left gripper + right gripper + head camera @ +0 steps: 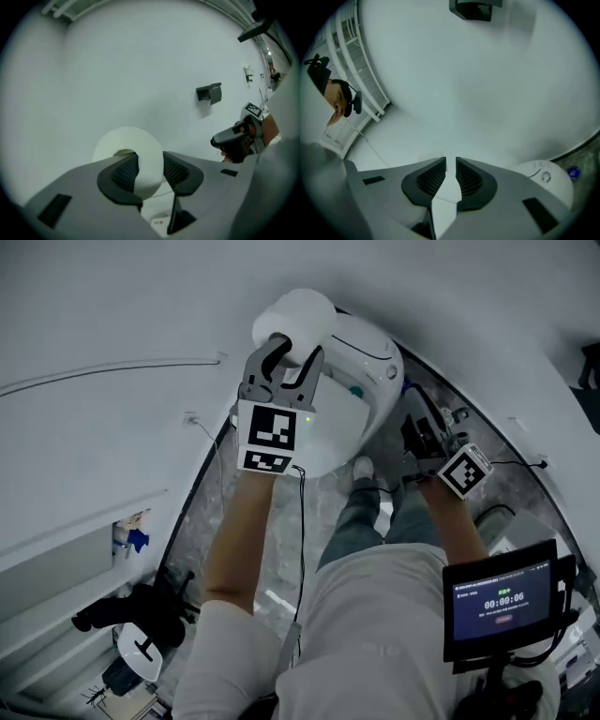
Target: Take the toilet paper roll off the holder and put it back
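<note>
A white toilet paper roll (298,317) is held up in front of the white wall, above the toilet. My left gripper (292,357) is shut on it. In the left gripper view one pad sits at the core hole and the other on the outside, pinching the wall of the toilet paper roll (125,140) between the fingers of the left gripper (150,171). The black holder (209,93) is fixed on the wall far to the right of the roll and carries nothing. My right gripper (424,432) hangs lower, beside the toilet, its jaws together with nothing between them. In the right gripper view the holder (476,8) shows at the top edge, above the right gripper (451,176).
A white toilet (361,381) with a closed lid stands below the roll, and its button top (543,180) shows by the right gripper. A small screen (506,601) hangs at the person's right side. Cables and dark gear (141,615) lie on the floor at lower left.
</note>
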`<state>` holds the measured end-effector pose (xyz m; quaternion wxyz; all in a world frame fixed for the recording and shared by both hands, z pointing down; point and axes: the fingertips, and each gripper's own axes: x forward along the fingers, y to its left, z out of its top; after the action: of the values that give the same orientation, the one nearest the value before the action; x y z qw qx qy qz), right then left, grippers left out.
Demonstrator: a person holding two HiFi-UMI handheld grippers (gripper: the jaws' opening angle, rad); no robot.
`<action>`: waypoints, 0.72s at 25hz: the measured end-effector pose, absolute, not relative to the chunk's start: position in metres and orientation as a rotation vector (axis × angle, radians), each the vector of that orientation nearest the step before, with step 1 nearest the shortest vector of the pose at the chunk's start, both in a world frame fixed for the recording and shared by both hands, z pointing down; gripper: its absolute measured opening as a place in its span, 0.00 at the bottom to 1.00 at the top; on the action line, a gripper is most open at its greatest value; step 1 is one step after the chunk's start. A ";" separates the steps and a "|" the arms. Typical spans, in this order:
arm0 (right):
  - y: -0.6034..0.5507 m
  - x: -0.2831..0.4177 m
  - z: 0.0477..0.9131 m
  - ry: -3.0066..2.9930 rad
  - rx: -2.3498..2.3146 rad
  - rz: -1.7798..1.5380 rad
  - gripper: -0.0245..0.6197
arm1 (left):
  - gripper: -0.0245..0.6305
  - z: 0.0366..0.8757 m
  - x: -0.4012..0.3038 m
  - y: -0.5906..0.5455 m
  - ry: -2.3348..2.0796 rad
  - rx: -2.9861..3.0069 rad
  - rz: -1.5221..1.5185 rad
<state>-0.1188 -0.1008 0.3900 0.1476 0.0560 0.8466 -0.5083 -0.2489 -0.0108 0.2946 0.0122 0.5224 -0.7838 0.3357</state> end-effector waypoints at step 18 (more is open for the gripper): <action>-0.117 -0.116 0.312 2.280 0.242 -1.325 0.12 | 0.28 0.221 -0.218 0.046 -2.466 1.850 -0.931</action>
<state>-0.1156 -0.1171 0.3116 0.2442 0.0888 0.8350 -0.4850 -0.2182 0.0458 0.2207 -0.0393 0.5739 -0.7652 -0.2890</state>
